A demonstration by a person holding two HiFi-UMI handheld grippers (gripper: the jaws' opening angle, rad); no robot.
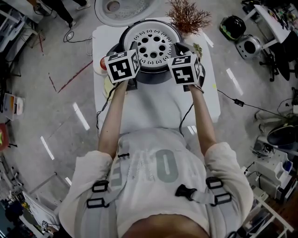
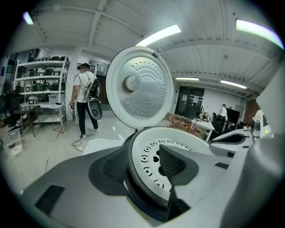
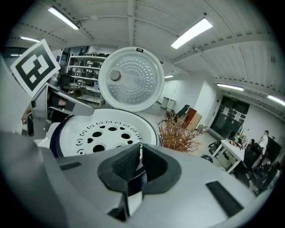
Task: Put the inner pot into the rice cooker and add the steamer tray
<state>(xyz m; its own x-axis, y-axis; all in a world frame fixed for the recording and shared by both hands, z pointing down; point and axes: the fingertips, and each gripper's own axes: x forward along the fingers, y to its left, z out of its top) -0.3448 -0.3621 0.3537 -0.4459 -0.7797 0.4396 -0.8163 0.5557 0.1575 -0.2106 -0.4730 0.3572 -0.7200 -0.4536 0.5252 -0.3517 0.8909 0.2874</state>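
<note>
The white steamer tray [image 1: 153, 45] [image 2: 151, 156] [image 3: 102, 131], full of round holes, lies flat in the mouth of the rice cooker [image 1: 153, 76]. The cooker's lid [image 1: 122, 9] [image 2: 138, 87] [image 3: 129, 80] stands up behind it. The tray covers the inner pot. My left gripper [image 1: 125, 52] [image 2: 144, 164] is open at the tray's left rim, which runs between the jaws with a gap on each side. My right gripper [image 1: 180, 50] [image 3: 137, 162] is shut at the tray's right edge, with only a thin white sliver showing in the slit between its pads.
The cooker stands on a white table [image 1: 153, 107]. A dried reddish plant [image 1: 188, 16] [image 3: 180, 133] stands at the table's back right and a small red thing [image 1: 103, 62] lies at its left edge. A cable [image 1: 184, 123] hangs off the front. Far off, a person [image 2: 84, 100] stands by shelves.
</note>
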